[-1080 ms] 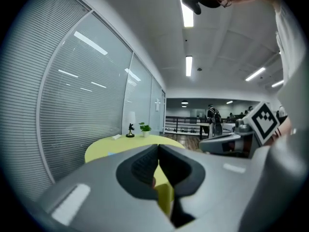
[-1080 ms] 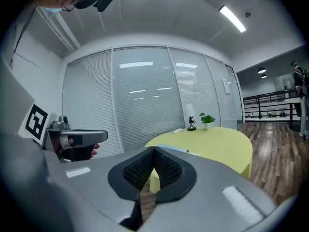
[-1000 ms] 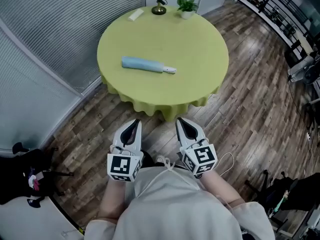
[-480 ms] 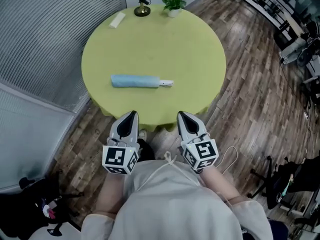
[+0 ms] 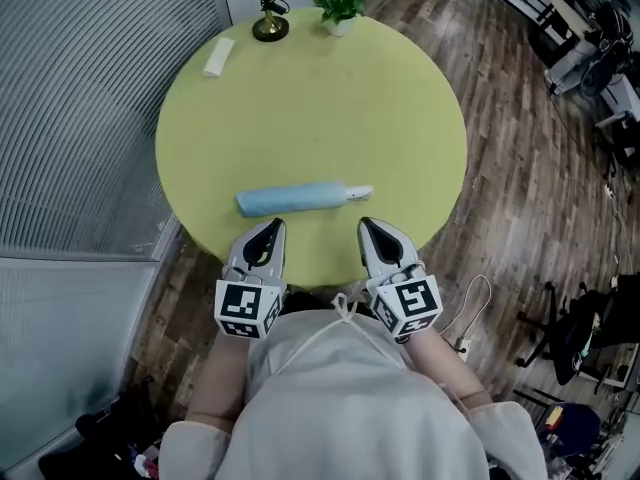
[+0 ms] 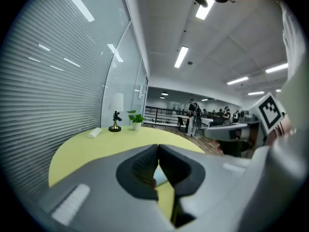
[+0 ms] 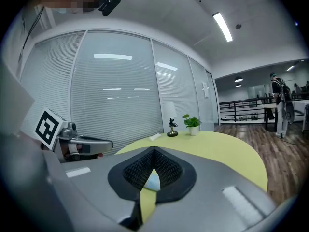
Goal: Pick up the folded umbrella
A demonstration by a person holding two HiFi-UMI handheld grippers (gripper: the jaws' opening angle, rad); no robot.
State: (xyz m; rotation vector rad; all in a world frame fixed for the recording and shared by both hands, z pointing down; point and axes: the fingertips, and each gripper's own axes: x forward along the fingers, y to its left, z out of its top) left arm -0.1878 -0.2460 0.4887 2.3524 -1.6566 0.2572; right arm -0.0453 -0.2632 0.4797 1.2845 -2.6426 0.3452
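The folded umbrella (image 5: pixel 295 198) is light blue with a white handle (image 5: pixel 358 194). It lies crosswise near the front edge of the round yellow-green table (image 5: pixel 400 98). My left gripper (image 5: pixel 271 227) is shut and empty, its tip just short of the umbrella's left half. My right gripper (image 5: pixel 368 227) is also shut and empty, its tip close below the handle end. In the left gripper view the jaws (image 6: pixel 158 147) meet, and a pale bit of umbrella (image 6: pixel 161 175) shows below them. The right gripper view shows closed jaws (image 7: pixel 153 150) with the umbrella (image 7: pixel 152 182) behind them.
At the table's far edge stand a small potted plant (image 5: pixel 335 3), a dark figurine on a brass base (image 5: pixel 267 23) and a flat white object (image 5: pixel 215 56). A glass wall with blinds (image 5: pixel 70 118) runs on the left. Wooden floor and office chairs (image 5: pixel 585 338) lie to the right.
The table and umbrella have come much closer. Both grippers, which were over the floor short of the table, now reach the table's near edge beside the umbrella, still shut.
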